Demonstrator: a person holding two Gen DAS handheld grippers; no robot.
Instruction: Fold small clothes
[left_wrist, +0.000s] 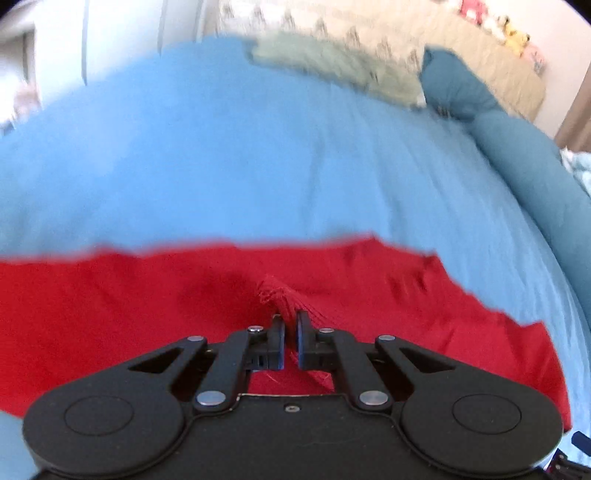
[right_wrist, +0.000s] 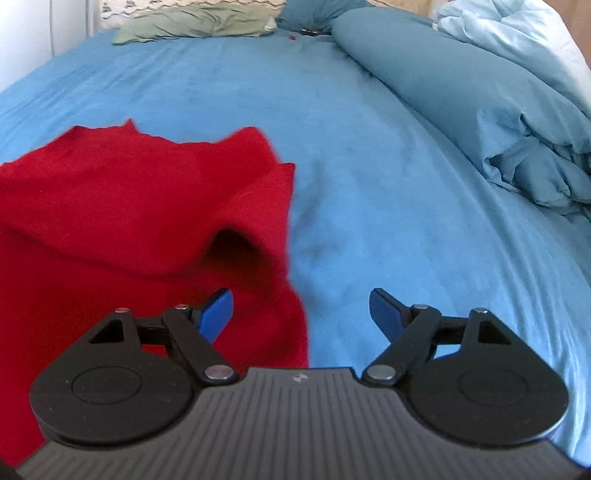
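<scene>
Blue sheet (right_wrist: 369, 184) underneath, rumpled duvet (right_wrist: 480, 110) heaped at right, green pillow (right_wrist: 192, 26) far back. Red garment (right_wrist: 129, 206) lying partly folded, creased. Left gripper (left_wrist: 290, 325) clamped on red fabric; right gripper (right_wrist: 301, 314) spread wide, nothing between.

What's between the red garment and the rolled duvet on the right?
Only bare blue sheet lies between the red garment and the rolled duvet, as the right wrist view shows.

red garment (left_wrist: 147, 314) — blue bedsheet (left_wrist: 221, 147), green pillow (right_wrist: 199, 22)
</scene>
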